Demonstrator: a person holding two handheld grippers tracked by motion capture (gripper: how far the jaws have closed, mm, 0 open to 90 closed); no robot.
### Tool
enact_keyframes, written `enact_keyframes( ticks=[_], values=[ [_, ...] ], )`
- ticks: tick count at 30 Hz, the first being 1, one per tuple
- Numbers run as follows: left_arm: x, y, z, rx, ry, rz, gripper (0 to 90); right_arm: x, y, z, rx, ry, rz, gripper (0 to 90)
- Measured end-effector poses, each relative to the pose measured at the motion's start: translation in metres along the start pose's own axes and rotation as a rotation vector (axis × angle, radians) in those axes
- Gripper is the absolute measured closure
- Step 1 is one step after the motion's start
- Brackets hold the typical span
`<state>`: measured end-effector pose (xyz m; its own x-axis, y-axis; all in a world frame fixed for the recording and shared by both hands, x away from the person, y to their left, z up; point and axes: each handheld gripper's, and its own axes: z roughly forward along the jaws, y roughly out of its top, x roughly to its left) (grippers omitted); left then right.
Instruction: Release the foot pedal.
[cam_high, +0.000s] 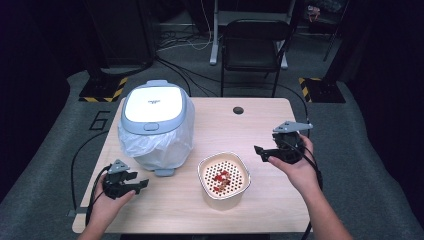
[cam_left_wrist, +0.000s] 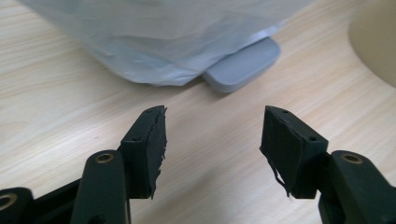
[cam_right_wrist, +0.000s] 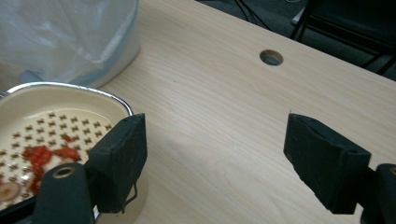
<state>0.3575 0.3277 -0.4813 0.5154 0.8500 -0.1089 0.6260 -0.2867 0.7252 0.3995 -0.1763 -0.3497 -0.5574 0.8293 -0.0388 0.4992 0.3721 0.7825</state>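
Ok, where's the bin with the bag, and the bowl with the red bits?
bin (cam_high: 154, 101), high view, middle of its white lid.
bowl (cam_high: 223, 176), high view, on its perforated insert among the red scraps.

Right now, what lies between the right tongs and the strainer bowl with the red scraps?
Nothing: in the high view only bare table separates the open right tongs from the strainer bowl.

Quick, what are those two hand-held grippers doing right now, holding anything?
Left hand-held gripper: open, holding nothing, over the table near the bin.
Right hand-held gripper: open, holding nothing, beside the strainer bowl.
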Motion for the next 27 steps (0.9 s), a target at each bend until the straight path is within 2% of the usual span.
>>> enact_keyframes(
  ticks=[3, 4, 8, 10, 18, 19, 20, 21, 22, 24, 25, 26, 27],
  values=[
    [0.005, -0.004, 0.001, 0.007, 0.017, -0.01, 39.2, -0.005, -0.013, 0.004, 0.015, -0.016, 0.019, 21.7],
    [0.008, -0.006, 0.002, 0.011, 0.025, 0.002, 39.1, -0.006, -0.016, 0.005, 0.024, -0.024, 0.026, 21.7],
    [0.013, -0.012, 0.005, 0.013, 0.051, -0.014, 37.1, -0.01, -0.035, 0.009, 0.038, -0.043, 0.048, 22.0],
    [0.017, -0.015, 0.005, 0.024, 0.05, -0.016, 37.0, -0.011, -0.045, 0.012, 0.038, -0.044, 0.075, 22.2],
    [0.026, -0.023, 0.012, 0.019, 0.068, -0.036, 34.7, -0.008, -0.086, 0.027, 0.072, -0.087, 0.097, 22.2],
    [0.027, -0.024, 0.012, 0.026, 0.07, -0.035, 34.1, -0.009, -0.092, 0.029, 0.07, -0.085, 0.11, 22.1],
    [0.027, -0.025, 0.014, 0.014, 0.068, -0.048, 33.9, -0.009, -0.097, 0.031, 0.064, -0.086, 0.113, 22.2],
    [0.029, -0.026, 0.013, 0.03, 0.063, -0.04, 33.9, -0.01, -0.102, 0.033, 0.055, -0.084, 0.128, 22.1],
    [0.03, -0.027, 0.016, 0.006, 0.074, -0.054, 33.8, -0.01, -0.107, 0.036, 0.048, -0.084, 0.132, 22.1],
    [0.031, -0.028, 0.018, 0.011, 0.081, -0.058, 32.1, -0.011, -0.115, 0.041, 0.03, -0.091, 0.142, 22.1],
    [0.033, -0.028, 0.018, 0.02, 0.086, -0.046, 32.1, -0.012, -0.12, 0.044, 0.026, -0.106, 0.124, 22.1],
    [0.032, -0.029, 0.02, 0.014, 0.089, -0.062, 32.1, -0.013, -0.124, 0.047, 0.022, -0.121, 0.127, 22.1],
    [0.032, -0.029, 0.02, 0.014, 0.089, -0.062, 32.1, -0.015, -0.129, 0.05, 0.016, -0.131, 0.136, 22.0]
  ],
)
